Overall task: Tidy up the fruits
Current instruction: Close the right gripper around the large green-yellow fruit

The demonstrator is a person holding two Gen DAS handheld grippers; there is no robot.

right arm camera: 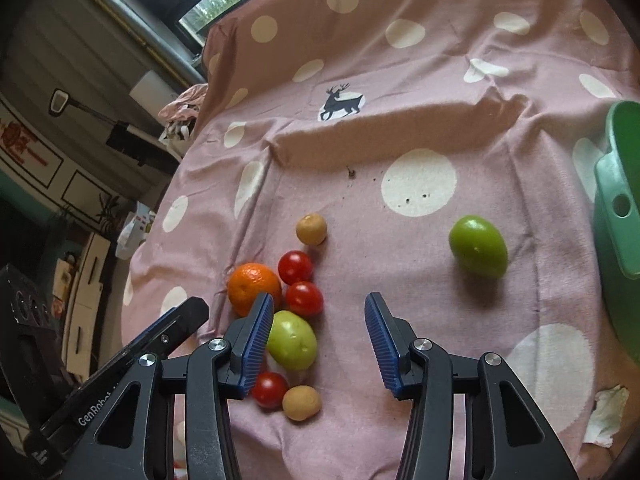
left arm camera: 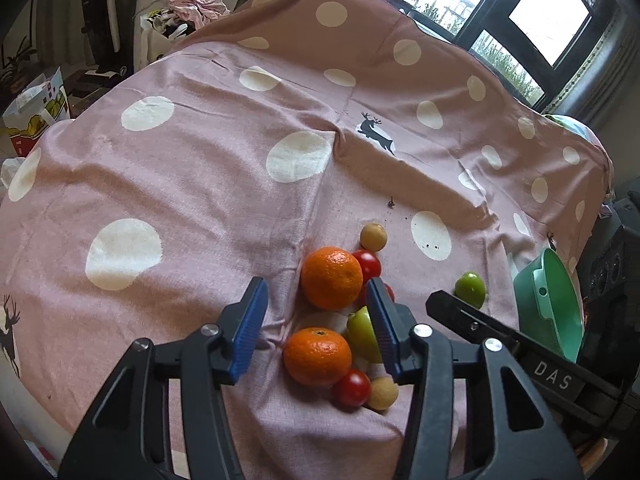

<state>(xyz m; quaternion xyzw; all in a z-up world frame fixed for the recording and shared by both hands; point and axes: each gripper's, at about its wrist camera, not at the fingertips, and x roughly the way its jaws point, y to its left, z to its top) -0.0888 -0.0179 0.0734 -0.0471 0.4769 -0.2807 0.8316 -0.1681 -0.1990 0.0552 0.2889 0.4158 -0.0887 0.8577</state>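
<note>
A cluster of fruit lies on the pink dotted cloth: two oranges, red tomatoes, tan round fruits and a green fruit. Another green fruit lies apart, near the green bowl, which also shows in the left wrist view. My left gripper is open and empty above the oranges. My right gripper is open and empty, its left finger over the cluster's edge.
The cloth is wrinkled, with a raised fold across the middle. A crumpled white tissue lies at the near right. The table edge drops off at the left, with bags and room clutter beyond.
</note>
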